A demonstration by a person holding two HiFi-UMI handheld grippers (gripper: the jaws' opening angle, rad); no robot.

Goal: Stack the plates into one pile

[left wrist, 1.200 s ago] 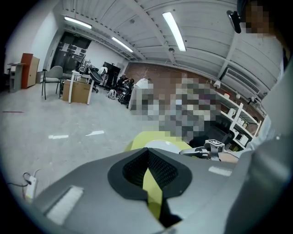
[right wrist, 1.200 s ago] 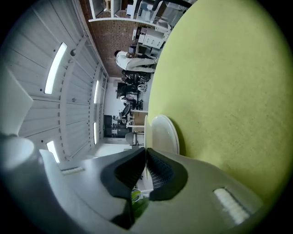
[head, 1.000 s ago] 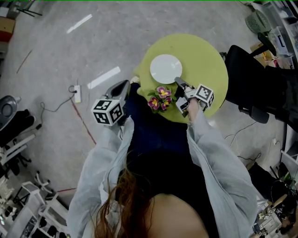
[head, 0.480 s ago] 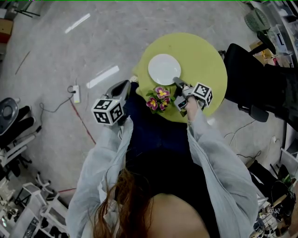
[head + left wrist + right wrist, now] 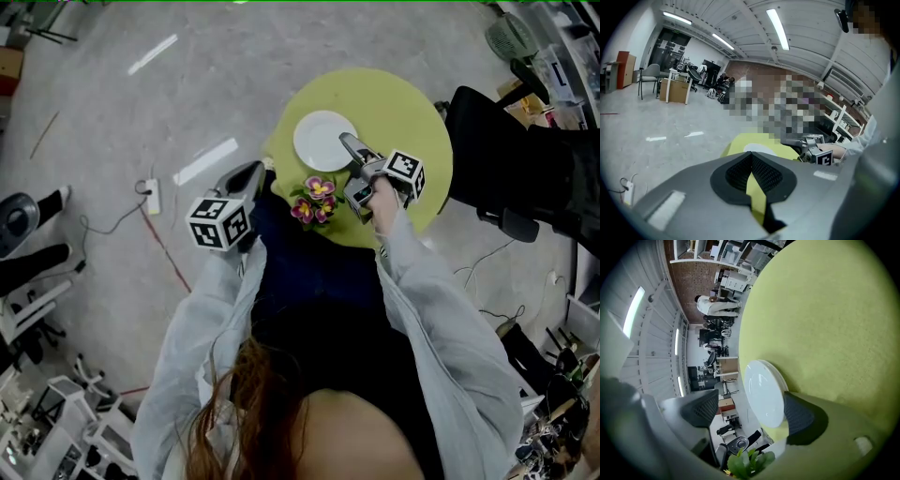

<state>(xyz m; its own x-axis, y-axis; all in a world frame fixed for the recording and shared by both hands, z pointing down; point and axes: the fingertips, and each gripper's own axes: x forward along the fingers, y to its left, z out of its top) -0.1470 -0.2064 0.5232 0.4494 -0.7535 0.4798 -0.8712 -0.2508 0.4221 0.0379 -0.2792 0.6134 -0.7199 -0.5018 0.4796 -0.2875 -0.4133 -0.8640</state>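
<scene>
A pile of white plates [image 5: 323,141] lies on the round yellow-green table [image 5: 403,103]; two rims show one on the other [image 5: 764,392]. My right gripper [image 5: 352,171] is at the pile's near right edge. Its jaws are opening, and the pile's near part lies between them, untouched by the dark pads [image 5: 798,416]. My left gripper [image 5: 246,180] hangs off the table's left side over the floor, away from the plates. Its pads [image 5: 740,171] meet at the tips with nothing held.
A small pot of purple and yellow flowers [image 5: 317,199] stands at the table's near edge, just left of my right gripper. A black chair [image 5: 497,169] sits to the table's right. A power strip with cable [image 5: 155,192] lies on the floor at left.
My right gripper's jaws, closed at the plate's rim before, now stand apart, and the gripper has rolled a little. The left gripper has stayed put.
</scene>
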